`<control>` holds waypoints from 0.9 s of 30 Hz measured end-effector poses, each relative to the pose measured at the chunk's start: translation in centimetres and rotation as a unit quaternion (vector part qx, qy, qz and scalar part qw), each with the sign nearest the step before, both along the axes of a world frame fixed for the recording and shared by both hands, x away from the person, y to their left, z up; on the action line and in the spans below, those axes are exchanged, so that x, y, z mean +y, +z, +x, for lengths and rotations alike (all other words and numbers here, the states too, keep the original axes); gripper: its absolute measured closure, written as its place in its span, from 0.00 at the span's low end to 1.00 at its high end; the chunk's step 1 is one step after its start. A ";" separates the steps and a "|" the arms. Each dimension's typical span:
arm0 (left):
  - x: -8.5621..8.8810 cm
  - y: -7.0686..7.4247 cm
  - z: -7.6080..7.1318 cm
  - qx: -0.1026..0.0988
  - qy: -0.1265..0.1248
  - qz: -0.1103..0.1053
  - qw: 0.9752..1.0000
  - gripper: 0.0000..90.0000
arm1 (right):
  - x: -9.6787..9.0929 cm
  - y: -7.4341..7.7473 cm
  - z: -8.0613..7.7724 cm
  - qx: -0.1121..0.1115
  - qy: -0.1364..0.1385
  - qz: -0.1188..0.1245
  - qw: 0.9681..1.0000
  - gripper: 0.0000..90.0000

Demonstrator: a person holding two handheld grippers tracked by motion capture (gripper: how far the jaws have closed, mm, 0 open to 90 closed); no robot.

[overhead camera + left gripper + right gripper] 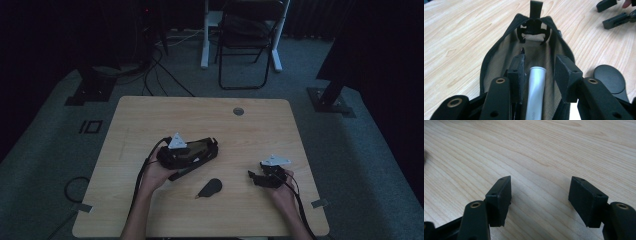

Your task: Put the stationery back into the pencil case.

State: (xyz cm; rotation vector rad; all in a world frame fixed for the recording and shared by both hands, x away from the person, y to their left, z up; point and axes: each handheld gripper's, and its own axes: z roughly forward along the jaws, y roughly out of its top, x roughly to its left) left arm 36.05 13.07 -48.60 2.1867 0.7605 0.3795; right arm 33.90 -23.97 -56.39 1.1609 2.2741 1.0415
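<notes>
An open black pouch [209, 146] with a tan lining [499, 62] lies at the table's middle. My left gripper [200, 151] reaches into it from the left. In the left gripper view my left gripper [541, 62] stands open, with a white tube [535, 95] lying in the pouch between the pads. The tube sits close to the left pad and apart from the right one. A black clip [534, 27] sits at the pouch's far end. My right gripper [253, 177] rests low over the table at the right, and its jaws [540, 195] are open with only bare wood between them.
A flat black oval piece with a pointed end [210, 188] lies on the wooden table [200, 115] between the two hands, beside the pouch [609, 78]. A round grommet [238, 111] sits near the far edge. A folding chair [245, 40] stands beyond the table.
</notes>
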 end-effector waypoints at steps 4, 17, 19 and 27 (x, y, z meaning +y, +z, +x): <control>-0.1 0.4 -0.4 -0.010 -0.002 -0.002 1.000 0.66 | 0.0 0.0 0.0 0.000 0.000 0.000 1.000 0.39; -0.8 1.9 -1.9 -0.037 -0.016 -0.020 0.999 0.65 | 0.0 0.0 0.0 0.000 -0.001 0.001 1.000 0.39; -1.0 1.9 -2.2 -0.035 -0.021 -0.021 0.999 0.65 | 0.0 0.0 0.0 0.000 -0.001 0.001 1.000 0.39; -2.3 1.3 -3.3 -0.032 -0.045 -0.016 0.998 0.65 | 0.0 0.0 0.0 0.000 0.000 0.000 1.000 0.39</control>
